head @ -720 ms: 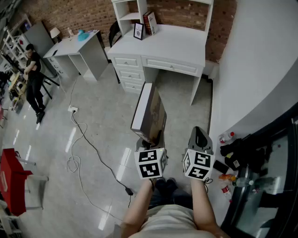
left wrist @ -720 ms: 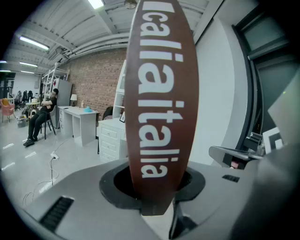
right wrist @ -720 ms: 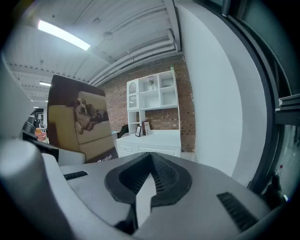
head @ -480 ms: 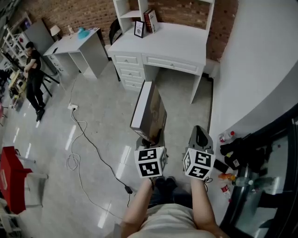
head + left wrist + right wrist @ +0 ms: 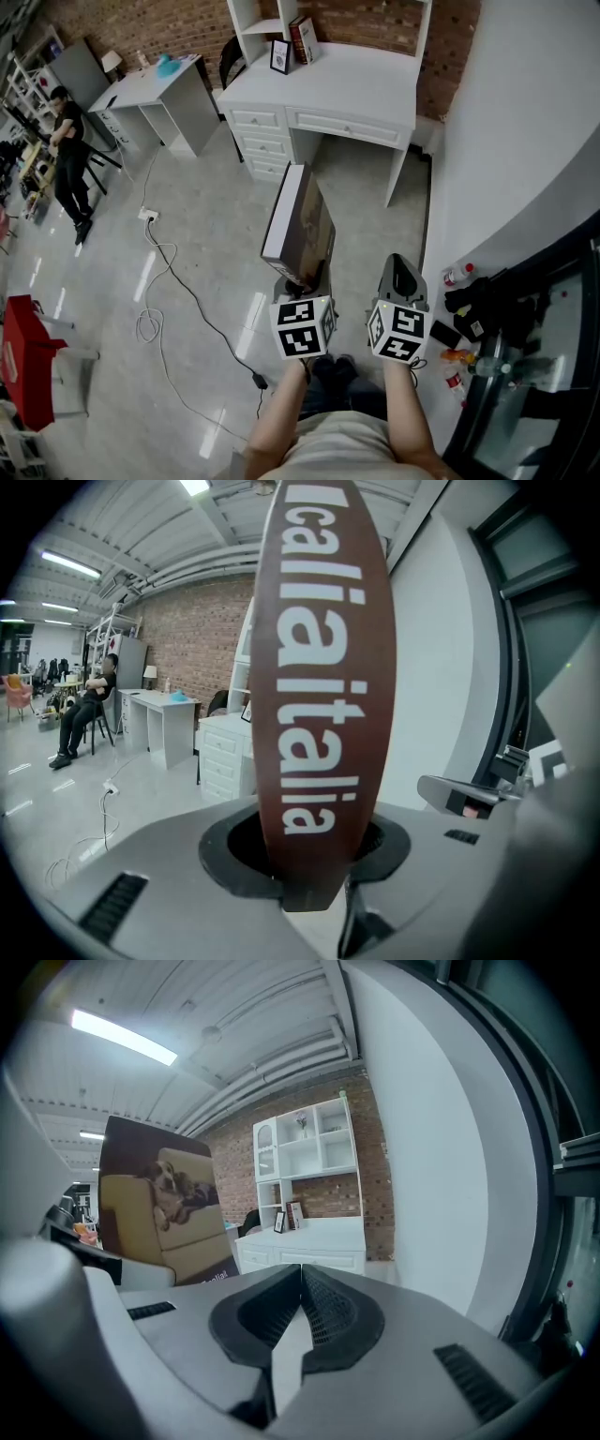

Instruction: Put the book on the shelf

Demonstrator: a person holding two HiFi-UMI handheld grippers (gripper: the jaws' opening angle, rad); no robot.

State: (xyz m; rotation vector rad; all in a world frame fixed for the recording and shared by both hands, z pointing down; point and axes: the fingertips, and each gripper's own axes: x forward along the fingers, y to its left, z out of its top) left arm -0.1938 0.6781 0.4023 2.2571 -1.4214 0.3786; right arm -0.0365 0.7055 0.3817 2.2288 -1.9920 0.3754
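The book [image 5: 300, 225] is gripped by its lower end in the left tool [image 5: 302, 279], its long axis pointed at the shelf [image 5: 261, 30], well ahead above the desk [image 5: 361, 84]; the right tool [image 5: 403, 274] is closed, empty.

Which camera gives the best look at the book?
Head view: the whole book shows, upright in the left claw. Left gripper view shows only its spine; right gripper view, its cover.

- The book [image 5: 323, 667], spine, in the left gripper view: white letters running from six o'clock up to twelve o'clock read "caliaitalia". A further stroke before the "c" is cut off at the top edge.
- The same book's cover, in the right gripper view: small pale print at its five o'clock corner, perhaps "italia", too small to be sure.
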